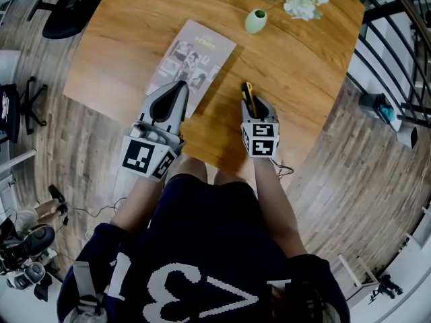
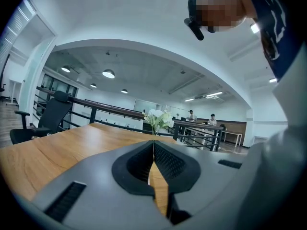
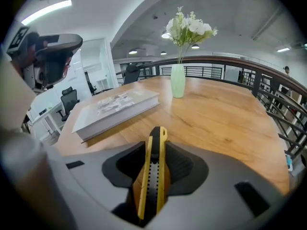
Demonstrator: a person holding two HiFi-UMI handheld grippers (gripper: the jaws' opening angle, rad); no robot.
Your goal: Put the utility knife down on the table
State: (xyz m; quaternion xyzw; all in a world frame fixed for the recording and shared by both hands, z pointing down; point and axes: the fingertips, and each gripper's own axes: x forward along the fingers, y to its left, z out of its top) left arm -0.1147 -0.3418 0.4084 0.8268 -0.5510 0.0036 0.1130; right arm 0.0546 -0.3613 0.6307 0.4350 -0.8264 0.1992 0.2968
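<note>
The utility knife point(image 3: 153, 171), yellow with a black slider track, stands on edge between the jaws of my right gripper point(image 3: 156, 143). A sliver of table shows between the knife and the left pad, so the jaws are open around it. In the head view the knife's tip point(image 1: 248, 91) pokes out past the right gripper point(image 1: 250, 101), low over the wooden table point(image 1: 303, 66) near its front edge. My left gripper point(image 1: 182, 85) hovers over the near corner of a book, its jaws shut tip to tip with nothing between them point(image 2: 153, 145).
A thick book point(image 1: 192, 59) lies flat on the table ahead of the left gripper. A pale green vase point(image 1: 256, 21) with white flowers stands at the back. A black office chair point(image 1: 71, 5) sits off the far left corner, and a railing point(image 1: 397, 39) runs along the right.
</note>
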